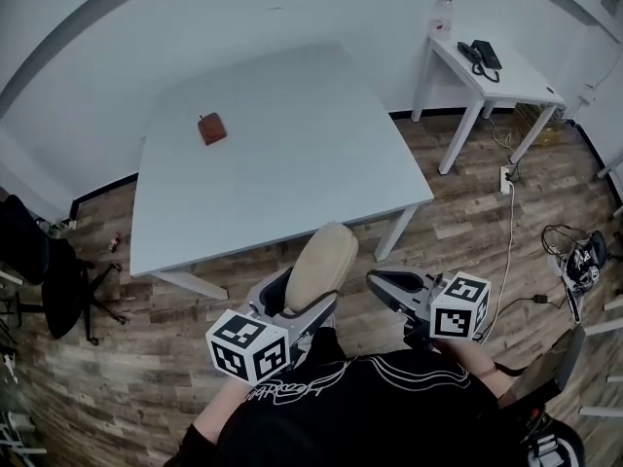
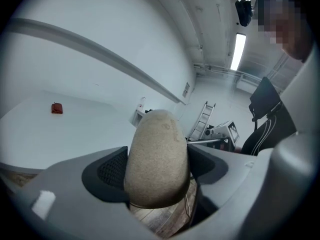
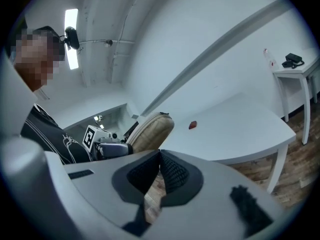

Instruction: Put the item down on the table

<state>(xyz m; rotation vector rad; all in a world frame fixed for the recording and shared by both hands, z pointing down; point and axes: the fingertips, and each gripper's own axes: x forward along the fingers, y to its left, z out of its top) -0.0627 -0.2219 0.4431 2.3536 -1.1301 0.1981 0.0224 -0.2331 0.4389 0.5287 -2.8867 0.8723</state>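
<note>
Beige item (image 2: 157, 154) — in left gripper (image 1: 302, 305)

We stand at the table (image 1: 292, 173), the item (image 1: 321, 261) off its near edge.
The item sits between our left gripper's (image 1: 304, 296) jaws, right gripper (image 1: 380, 282) beside it; a small object (image 1: 211, 127) lies on the table's far left.

Tan, rough-skinned, egg-shaped item (image 1: 321, 264) stands upright, gripped between the jaws of my left gripper (image 2: 159, 166), short of the pale table (image 1: 292, 154).
</note>
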